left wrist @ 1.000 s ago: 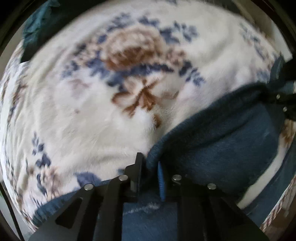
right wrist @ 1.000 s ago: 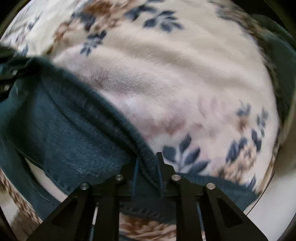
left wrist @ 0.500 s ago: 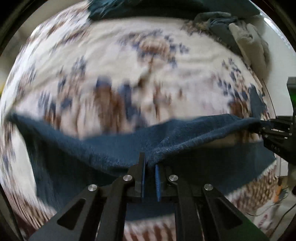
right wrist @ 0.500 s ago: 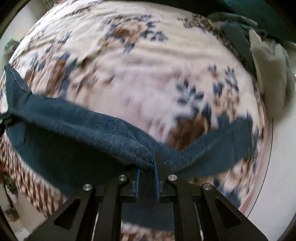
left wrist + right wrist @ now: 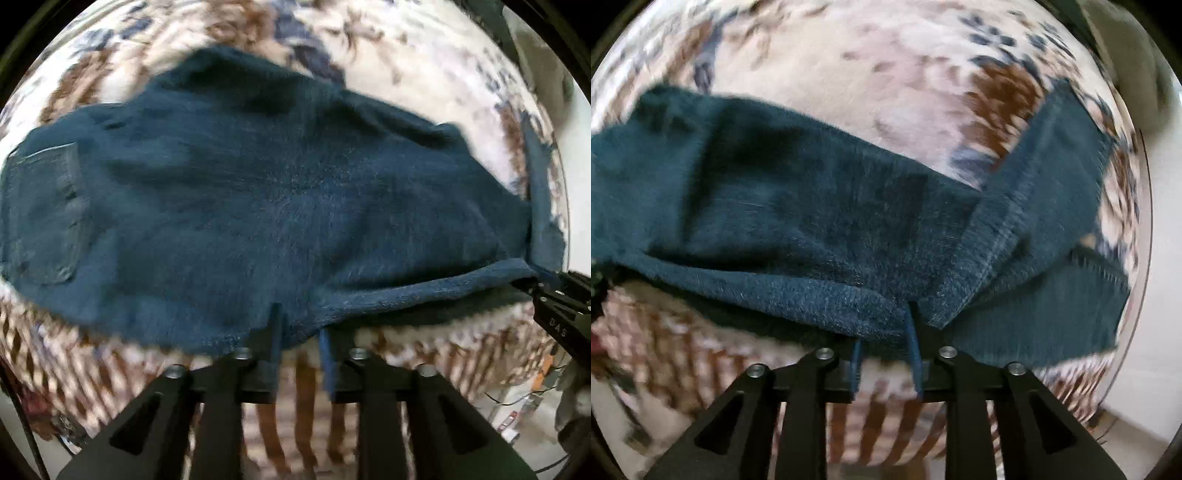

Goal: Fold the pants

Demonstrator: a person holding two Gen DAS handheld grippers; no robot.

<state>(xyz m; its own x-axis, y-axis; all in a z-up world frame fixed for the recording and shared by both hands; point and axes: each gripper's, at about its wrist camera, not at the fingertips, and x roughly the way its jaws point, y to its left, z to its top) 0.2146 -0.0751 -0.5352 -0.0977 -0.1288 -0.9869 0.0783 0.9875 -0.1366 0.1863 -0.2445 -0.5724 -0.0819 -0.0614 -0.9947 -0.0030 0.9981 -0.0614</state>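
Observation:
Dark blue fleece-lined pants (image 5: 258,192) lie spread over a floral blanket, inside-out lining up, a back pocket (image 5: 44,214) at the far left. My left gripper (image 5: 301,332) has its jaws parted around the near edge of the pants; whether it still grips is unclear. My right gripper (image 5: 884,339) likewise has its jaws parted with the folded edge of the pants (image 5: 812,236) between them. A denim leg end (image 5: 1052,177) lies to its right. The right gripper also shows in the left wrist view (image 5: 557,306) at the pants' right corner.
The cream blanket with brown and blue flowers (image 5: 406,55) covers the bed (image 5: 849,74). Its striped border (image 5: 55,354) hangs over the near edge. Floor and cables (image 5: 524,406) show at the lower right. A pale garment (image 5: 1137,66) lies at the far right.
Both grippers have pulled back toward the near bed edge, carrying the pants edge over so the pants lie spread. Both jaws have widened from tightly shut.

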